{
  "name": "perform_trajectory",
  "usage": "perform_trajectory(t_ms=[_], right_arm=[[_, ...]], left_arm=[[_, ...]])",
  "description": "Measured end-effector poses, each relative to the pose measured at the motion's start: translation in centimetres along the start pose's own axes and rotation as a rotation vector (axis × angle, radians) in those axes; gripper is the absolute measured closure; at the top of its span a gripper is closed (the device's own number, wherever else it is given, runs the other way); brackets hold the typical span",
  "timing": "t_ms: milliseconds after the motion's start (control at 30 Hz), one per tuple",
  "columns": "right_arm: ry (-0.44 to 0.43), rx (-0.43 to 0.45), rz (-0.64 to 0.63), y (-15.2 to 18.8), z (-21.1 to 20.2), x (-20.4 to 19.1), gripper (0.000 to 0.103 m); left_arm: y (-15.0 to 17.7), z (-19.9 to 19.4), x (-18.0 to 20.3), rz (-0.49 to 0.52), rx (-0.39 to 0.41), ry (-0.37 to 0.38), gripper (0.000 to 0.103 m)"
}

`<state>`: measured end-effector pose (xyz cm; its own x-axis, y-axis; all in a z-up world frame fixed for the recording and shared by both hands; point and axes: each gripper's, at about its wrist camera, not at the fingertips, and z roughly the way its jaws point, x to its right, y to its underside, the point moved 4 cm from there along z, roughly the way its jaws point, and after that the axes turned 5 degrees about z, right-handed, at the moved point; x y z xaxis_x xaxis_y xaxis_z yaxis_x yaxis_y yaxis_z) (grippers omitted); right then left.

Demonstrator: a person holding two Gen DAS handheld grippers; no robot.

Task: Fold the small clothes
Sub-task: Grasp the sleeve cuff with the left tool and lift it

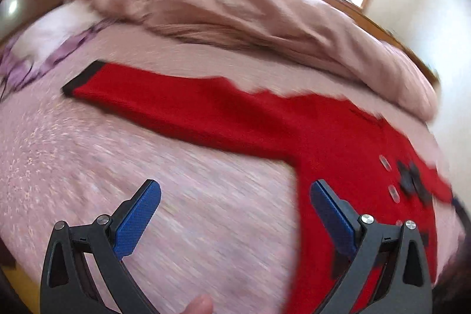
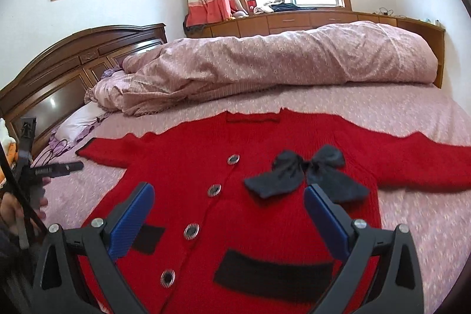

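A small red knit cardigan (image 2: 235, 167) lies flat, front up, on the pink bedsheet (image 2: 412, 225), sleeves spread to both sides. It has a black bow (image 2: 306, 172), striped buttons (image 2: 214, 189) and black pocket bands (image 2: 273, 275). My right gripper (image 2: 229, 196) is open and empty, hovering over the cardigan's middle. In the blurred left wrist view the cardigan (image 1: 338, 137) shows its left sleeve with a black cuff (image 1: 84, 78). My left gripper (image 1: 235, 193) is open and empty over the sheet (image 1: 117, 167), beside the cardigan's side edge below the sleeve.
A rolled pink quilt (image 2: 279, 61) lies across the far side of the bed. A dark wooden headboard (image 2: 59, 69) and a pillow (image 2: 79, 116) are at the left. A wooden cabinet (image 2: 294, 19) runs under the window.
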<state>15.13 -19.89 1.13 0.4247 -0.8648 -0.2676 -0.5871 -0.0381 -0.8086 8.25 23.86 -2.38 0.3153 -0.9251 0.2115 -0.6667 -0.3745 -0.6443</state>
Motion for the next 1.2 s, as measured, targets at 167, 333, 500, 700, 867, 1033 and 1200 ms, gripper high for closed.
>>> perform_trajectory(t_ms=[167,333,500,700,867,1033,1200], right_arm=[[0.003,-0.012,0.008,-1.0,2.8,0.0,0.0],[-0.039,-0.029,0.034,-1.6,5.8,-1.5,0.0],[-0.198,-0.05,-0.046,-1.7,8.8,-8.0,0.0],[-0.247,-0.087,-0.166,-0.8,12.0,-14.1,0.0],[-0.221,-0.112,-0.213,0.8,12.6,-13.5,0.0],[-0.193,-0.129,-0.125,0.8,12.8,-10.4,0.0],[-0.173,-0.14,-0.065,0.8,13.0,-8.2,0.0]], left_arm=[[-3.2,2.8,-9.6,-0.253,-0.004,-0.051,0.005],[-3.7,5.3,-15.5,-0.316,-0.021,-0.158,0.005],[-3.5,7.2,-17.0,-0.272,-0.034,-0.189,0.006],[-5.3,9.3,-18.0,-0.202,0.001,-0.185,0.006],[-7.7,10.2,-20.8,-0.339,0.075,-0.072,0.006],[-8.7,10.3,-23.0,-0.479,0.124,-0.01,0.016],[-8.3,10.1,-25.5,-0.594,0.135,-0.037,0.08]])
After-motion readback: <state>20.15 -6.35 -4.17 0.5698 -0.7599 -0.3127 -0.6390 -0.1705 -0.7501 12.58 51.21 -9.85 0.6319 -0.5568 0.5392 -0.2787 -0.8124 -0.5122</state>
